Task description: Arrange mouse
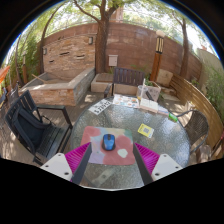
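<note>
A blue mouse (109,141) lies on a pink mouse mat (108,142) on a round glass table (120,120). It rests on the mat just ahead of my fingers and midway between them. My gripper (111,157) is open, its magenta pads (79,155) spread wide on either side with nothing between them. A pale round patch (123,153) shows on the mat to the right of the mouse.
A yellow note (146,130) and papers (125,101) lie farther back on the table, with a white basket (150,93) behind. A black metal chair (35,125) stands at the left. Brick walls, steps and trees close the patio beyond.
</note>
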A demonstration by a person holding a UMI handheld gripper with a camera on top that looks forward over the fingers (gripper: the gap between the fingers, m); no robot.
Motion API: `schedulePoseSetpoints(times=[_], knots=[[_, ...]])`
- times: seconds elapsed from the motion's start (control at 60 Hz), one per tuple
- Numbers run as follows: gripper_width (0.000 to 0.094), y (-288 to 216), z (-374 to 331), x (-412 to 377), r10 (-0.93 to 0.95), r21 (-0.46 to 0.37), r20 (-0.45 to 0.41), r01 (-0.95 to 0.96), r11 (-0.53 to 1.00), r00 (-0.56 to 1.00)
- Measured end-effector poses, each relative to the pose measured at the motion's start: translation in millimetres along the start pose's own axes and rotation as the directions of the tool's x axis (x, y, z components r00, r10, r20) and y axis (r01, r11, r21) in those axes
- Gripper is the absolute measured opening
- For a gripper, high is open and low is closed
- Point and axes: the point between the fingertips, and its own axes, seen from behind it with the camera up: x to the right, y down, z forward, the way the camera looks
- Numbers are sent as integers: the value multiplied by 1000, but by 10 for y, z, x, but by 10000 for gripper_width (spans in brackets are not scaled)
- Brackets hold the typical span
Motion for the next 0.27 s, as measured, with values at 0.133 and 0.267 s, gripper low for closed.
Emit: schedulePoseSetpoints(times=[0.133, 0.267], knots=[[848, 101, -131, -44, 0, -7, 13, 0, 1000, 1000], [850, 128, -152, -139, -3, -9, 38, 3, 1000, 999]])
